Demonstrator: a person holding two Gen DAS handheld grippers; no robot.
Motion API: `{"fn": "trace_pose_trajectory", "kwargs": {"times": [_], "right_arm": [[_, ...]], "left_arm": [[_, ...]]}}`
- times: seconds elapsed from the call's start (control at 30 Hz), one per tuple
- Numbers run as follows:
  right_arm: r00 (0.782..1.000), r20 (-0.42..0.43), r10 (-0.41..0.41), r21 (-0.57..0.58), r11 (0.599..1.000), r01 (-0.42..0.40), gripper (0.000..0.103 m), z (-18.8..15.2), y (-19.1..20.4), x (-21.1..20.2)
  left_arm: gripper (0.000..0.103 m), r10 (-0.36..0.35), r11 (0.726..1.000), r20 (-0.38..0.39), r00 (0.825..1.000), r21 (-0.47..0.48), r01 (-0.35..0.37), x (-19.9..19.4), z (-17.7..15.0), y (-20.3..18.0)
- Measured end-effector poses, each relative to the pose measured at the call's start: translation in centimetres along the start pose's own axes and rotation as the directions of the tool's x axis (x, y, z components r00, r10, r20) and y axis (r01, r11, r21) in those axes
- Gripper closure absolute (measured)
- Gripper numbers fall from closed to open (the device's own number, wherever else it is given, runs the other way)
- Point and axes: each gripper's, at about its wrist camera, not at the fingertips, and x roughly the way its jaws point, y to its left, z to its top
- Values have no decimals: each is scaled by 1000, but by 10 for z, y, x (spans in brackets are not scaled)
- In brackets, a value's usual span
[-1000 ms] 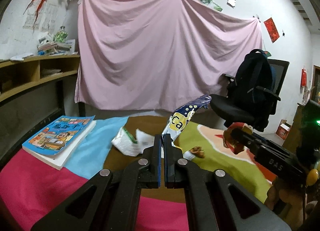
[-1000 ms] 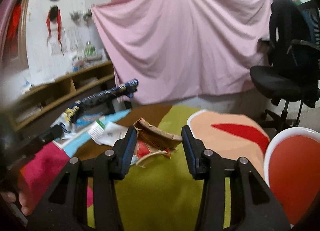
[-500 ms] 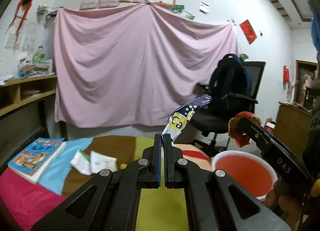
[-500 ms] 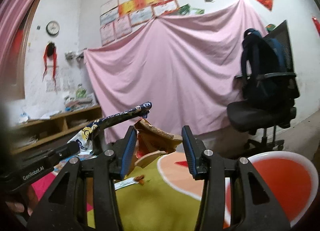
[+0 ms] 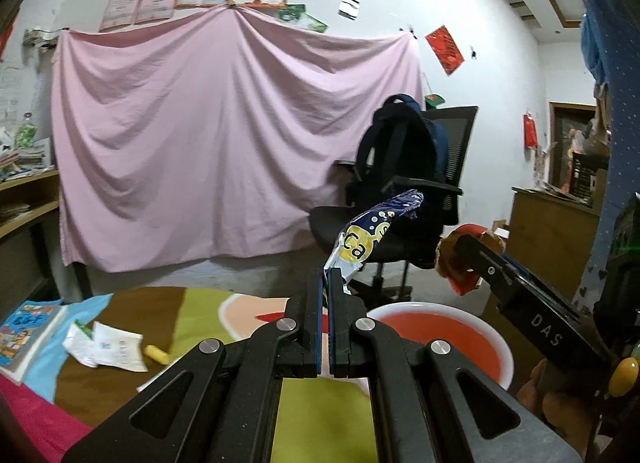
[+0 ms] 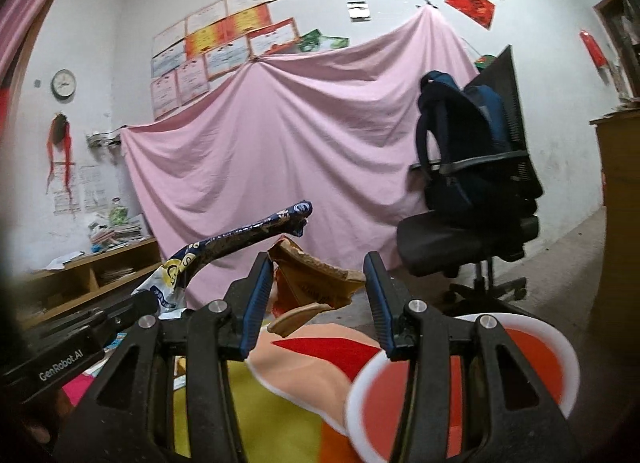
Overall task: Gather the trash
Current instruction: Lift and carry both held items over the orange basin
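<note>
Tongs first: the left gripper (image 5: 325, 287) has its two fingers pressed together on the lower end of a dark blue snack wrapper (image 5: 372, 231), which stands up and arches away to the right, pinched by a corner probably because so thin a film offers no other hold. The right gripper (image 6: 318, 291) has its jaws spread partway, and a crumpled brown and red wrapper (image 6: 316, 285) sits between them, touching the left pad; whether it also bears on the right pad I cannot tell, so the grip looks loose. Both pieces of trash are held up off the surface, side by side, above and just beside a red basin with a white rim (image 5: 496, 333) at the near right, which I judge to be the bin they are meant for. Both grippers point roughly level, so the wrappers are carried rather than ready to drop. Farther left on the multicoloured cloth (image 5: 208, 315), crumpled white paper (image 5: 108, 347) and a small yellow scrap (image 5: 157, 354) lie uncollected, near a book (image 5: 28, 329). Beyond stand an office chair with a backpack (image 5: 404, 167) and a pink sheet (image 5: 208, 135) on the far wall.
</note>
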Motion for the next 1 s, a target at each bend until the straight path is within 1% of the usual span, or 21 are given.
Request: {"fn": "trace_pose_trajectory", "kwargs": {"times": [0.1, 0.27, 0.5, 0.63, 0.83, 1.0], "right_arm": [[1000, -7, -30, 17, 999, 30, 28, 2, -14, -4], [997, -27, -70, 52, 996, 71, 27, 3, -32, -4], [988, -101, -115, 80, 989, 123, 27, -1, -47, 4], [981, -146, -128, 94, 985, 143, 27, -5, -54, 9], [973, -183, -139, 106, 981, 161, 27, -9, -61, 13], [965, -218, -148, 116, 977, 177, 26, -13, -65, 17]], "left_arm": [[103, -25, 1000, -15, 1000, 5, 25, 11, 1, -13], [103, -48, 999, -43, 998, 8, 49, 23, -1, -22], [103, -75, 997, -106, 992, 2, 75, 41, -8, -28], [103, -88, 996, -141, 986, -13, 87, 50, -12, -30], [103, -101, 995, -178, 979, -25, 98, 57, -18, -33], [103, -110, 994, -223, 969, -36, 104, 69, -19, -35]]}}
